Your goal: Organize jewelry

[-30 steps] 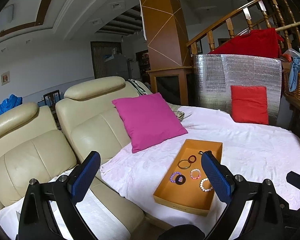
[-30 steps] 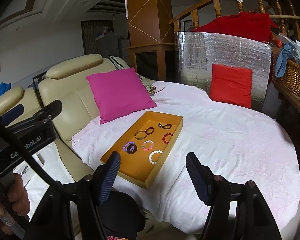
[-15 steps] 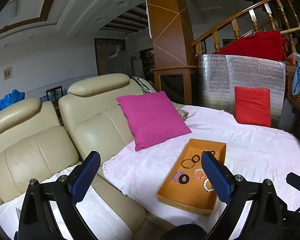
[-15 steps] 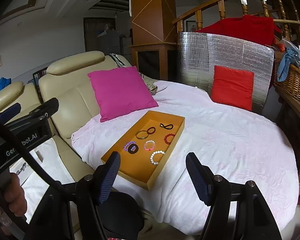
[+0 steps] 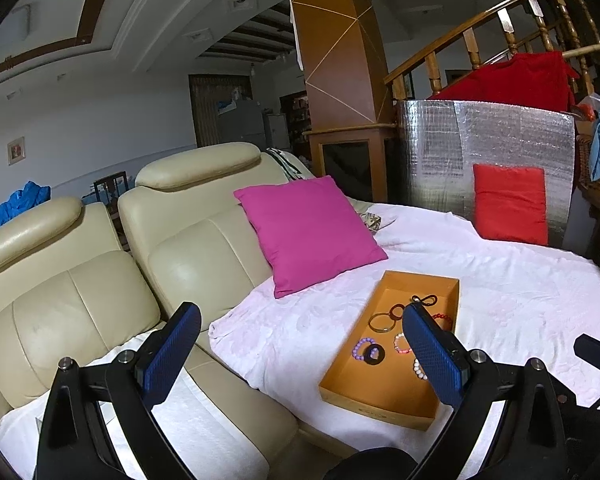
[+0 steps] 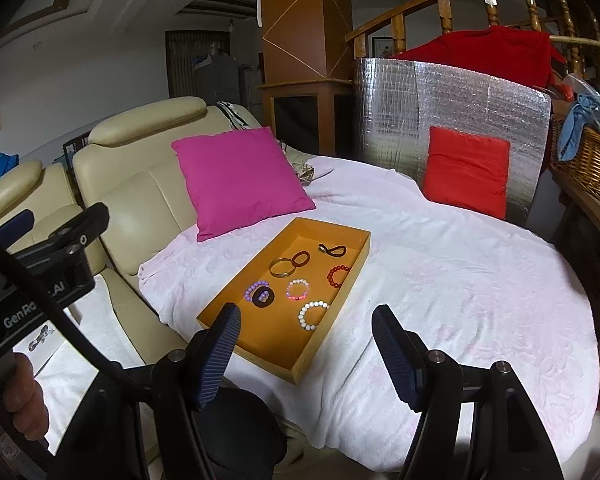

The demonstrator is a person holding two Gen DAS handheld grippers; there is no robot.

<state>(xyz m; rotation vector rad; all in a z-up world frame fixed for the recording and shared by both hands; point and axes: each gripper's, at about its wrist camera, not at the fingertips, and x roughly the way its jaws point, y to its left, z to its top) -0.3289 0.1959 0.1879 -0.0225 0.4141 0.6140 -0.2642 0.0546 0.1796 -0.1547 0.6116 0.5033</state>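
Left gripper (image 5: 300,336) jaws spread wide, empty, over cream leather sofa (image 5: 80,292) | shallow orange rectangular tray (image 6: 236,300) of beaded bracelets (image 6: 314,314) on white cloth, 12 o'clock of right gripper (image 6: 306,330) | right jaws parted, holding nothing
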